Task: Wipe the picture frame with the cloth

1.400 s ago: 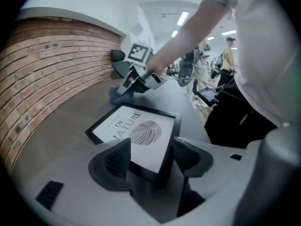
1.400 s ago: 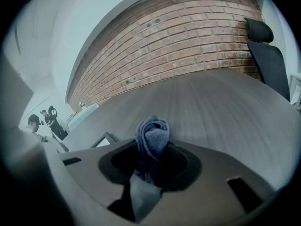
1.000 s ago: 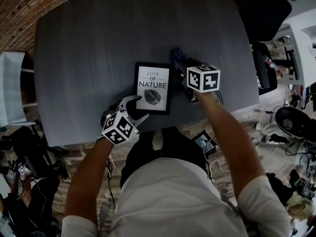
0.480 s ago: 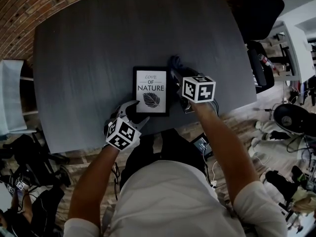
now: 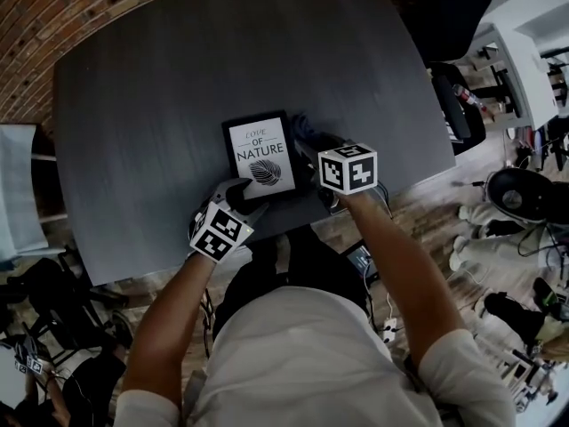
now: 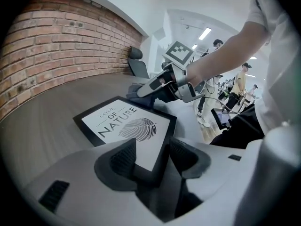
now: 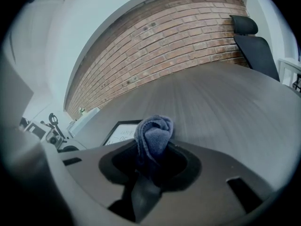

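Nearest the person, the left gripper (image 5: 242,194) sat at the table's front edge. Its jaws stood apart and had just been closing in, with the near corner of the picture frame (image 5: 260,154) between them. In the left gripper view (image 6: 153,157) the left pad overlapped the white print, and the right pad stood just beside the frame's (image 6: 124,126) black border. No firm pinch showed there.

The frame lay flat on the dark grey table (image 5: 160,69), with the words "LOVE OF NATURE" and a leaf showing.

On its right side came the right gripper (image 5: 309,142), jaws clamped on the blue cloth (image 5: 300,128). The right gripper view (image 7: 153,161) showed that plainly: the cloth (image 7: 153,134) was bunched into a roll and stuck out past the pads. The frame (image 7: 120,130) lay just left of the roll.

From the left gripper view, the cloth (image 6: 136,89) sat low at the frame's far right corner. Whether it pressed on the border was hard to tell.

Beyond that ran the bare table top, then the brick wall (image 7: 164,46), with a black chair (image 7: 249,36) at the table's far end.
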Available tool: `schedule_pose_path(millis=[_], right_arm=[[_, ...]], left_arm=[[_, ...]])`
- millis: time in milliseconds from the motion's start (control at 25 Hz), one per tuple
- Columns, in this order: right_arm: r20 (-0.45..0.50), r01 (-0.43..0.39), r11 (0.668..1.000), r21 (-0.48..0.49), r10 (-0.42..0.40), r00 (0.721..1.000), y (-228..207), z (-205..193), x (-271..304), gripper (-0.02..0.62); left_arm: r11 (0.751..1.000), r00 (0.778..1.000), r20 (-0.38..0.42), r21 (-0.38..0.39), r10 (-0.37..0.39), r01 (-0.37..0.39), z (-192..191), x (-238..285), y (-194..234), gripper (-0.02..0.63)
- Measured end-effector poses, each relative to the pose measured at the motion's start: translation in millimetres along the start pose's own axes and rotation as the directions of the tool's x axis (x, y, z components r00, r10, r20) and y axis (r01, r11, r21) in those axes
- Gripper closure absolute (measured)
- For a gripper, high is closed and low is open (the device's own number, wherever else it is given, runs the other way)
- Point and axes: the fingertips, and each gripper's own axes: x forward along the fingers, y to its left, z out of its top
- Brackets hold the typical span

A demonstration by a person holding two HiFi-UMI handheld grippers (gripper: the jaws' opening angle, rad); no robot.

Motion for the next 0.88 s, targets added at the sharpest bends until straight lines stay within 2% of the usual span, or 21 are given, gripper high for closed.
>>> schedule_pose_path(millis=[440,720,880], right_arm=[[-0.07,-0.042,0.999,0.008,0.043,0.997,11.2,-34.0,-25.8,0.471],[-0.095,-0.037,0.999,0.006,0.037,0.995,20.1,-58.2,-44.5,0.471],[-0.132,-0.027,0.999,-0.028,0.024,0.991,25.3,-71.9,-54.6,0.471]], left_arm=[[1.0,1.0,0.014,0.016,-0.016,0.016,5.3,0.8,-0.9,0.377],[1.0,1.0,0.022,0.017,-0.016,0.016,5.1,0.9,-1.8,0.377],[1.0,1.0,0.027,0.016,-0.013,0.013,4.4,2.2,-2.1,0.377]])
